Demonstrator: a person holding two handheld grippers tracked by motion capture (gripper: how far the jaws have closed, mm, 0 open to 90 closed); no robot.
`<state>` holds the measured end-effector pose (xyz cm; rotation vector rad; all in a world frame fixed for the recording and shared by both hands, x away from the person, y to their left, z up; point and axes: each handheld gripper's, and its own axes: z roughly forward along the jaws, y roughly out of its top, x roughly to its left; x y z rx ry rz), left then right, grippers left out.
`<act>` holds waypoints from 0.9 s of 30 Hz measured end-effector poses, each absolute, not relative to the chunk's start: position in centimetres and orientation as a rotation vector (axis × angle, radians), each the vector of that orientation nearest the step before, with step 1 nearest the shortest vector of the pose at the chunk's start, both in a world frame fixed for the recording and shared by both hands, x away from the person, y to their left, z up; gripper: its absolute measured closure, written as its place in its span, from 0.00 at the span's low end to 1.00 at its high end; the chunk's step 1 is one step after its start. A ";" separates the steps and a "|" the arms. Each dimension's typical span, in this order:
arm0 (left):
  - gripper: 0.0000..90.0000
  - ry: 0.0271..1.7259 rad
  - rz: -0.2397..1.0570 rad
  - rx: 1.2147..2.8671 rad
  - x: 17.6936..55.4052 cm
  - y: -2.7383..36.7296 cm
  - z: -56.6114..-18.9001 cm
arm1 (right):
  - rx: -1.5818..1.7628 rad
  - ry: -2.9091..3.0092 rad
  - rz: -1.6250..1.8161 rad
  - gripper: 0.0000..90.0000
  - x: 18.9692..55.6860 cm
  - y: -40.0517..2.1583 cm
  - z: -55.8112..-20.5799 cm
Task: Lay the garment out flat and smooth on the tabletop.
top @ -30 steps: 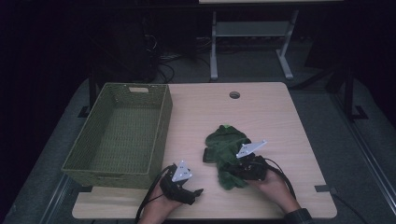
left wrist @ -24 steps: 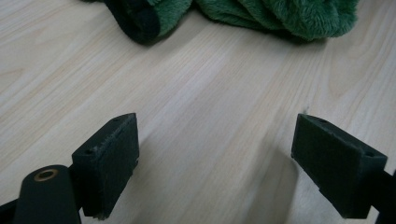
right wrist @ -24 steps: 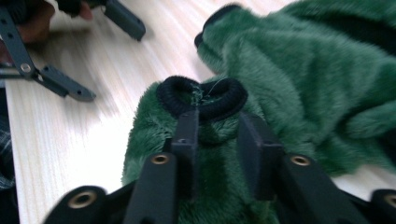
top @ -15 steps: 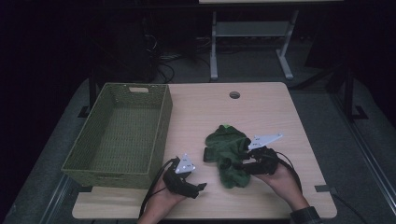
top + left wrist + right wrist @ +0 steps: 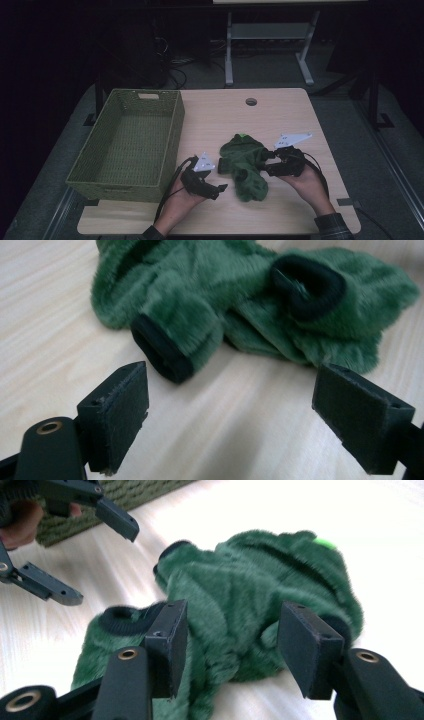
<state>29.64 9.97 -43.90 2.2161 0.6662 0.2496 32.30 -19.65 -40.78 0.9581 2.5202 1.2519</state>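
Note:
A green fuzzy garment (image 5: 245, 165) with black cuffs lies crumpled on the wooden table (image 5: 280, 110), right of centre near the front. My left gripper (image 5: 219, 182) is at its left edge, jaws wide open on bare wood, with one black cuff (image 5: 160, 352) just beyond them. My right gripper (image 5: 267, 164) points into the garment from the right. Its jaws have just been opening and now stand apart on either side of a fold of green fabric (image 5: 240, 580), pads not pressing it. The left gripper (image 5: 97, 562) also appears at the upper left of the right gripper view.
A green woven basket (image 5: 172, 140) stands on the left half of the table, close to the left hand. A round cable hole (image 5: 251, 101) sits near the far edge. A metal stand and cables lie on the dark floor beyond the table.
The right gripper has drawn back to the right and lifted a little, its jaws now wider apart. The left gripper has risen slightly toward the garment. The garment lies a bit more spread.

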 end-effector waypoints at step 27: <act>0.33 0.710 0.328 2.171 37.8 8.2 -41.7 | 1.070 2.471 1.232 0.49 38.3 -21.1 -40.2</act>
